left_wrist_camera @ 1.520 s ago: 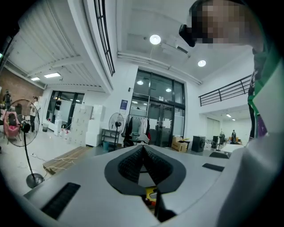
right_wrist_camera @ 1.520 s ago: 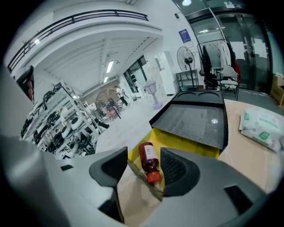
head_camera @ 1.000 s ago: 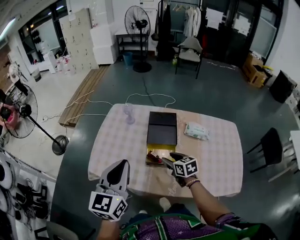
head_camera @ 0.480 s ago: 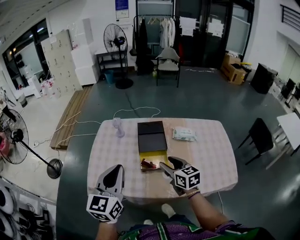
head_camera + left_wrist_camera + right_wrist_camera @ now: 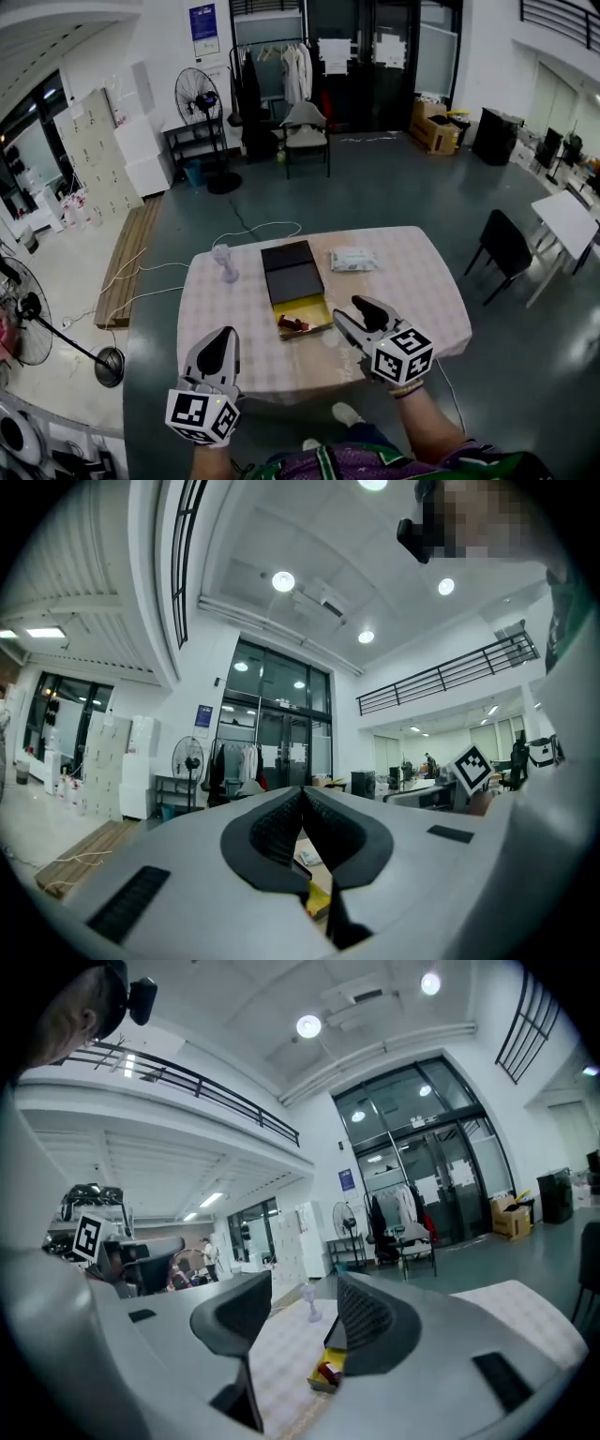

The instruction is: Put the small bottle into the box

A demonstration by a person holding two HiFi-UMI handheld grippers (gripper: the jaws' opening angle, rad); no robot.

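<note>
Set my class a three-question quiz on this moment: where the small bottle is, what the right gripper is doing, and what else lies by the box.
1. True or false: the small bottle lies inside the box.
2. Choose one. The right gripper has its jaws: A, shut on the bottle; B, apart with nothing between them; C, shut and empty.
3. Fill in the gap: in the head view, the white packet lies to the ___ of the box.

Key: 1 true; 2 B; 3 right.
</note>
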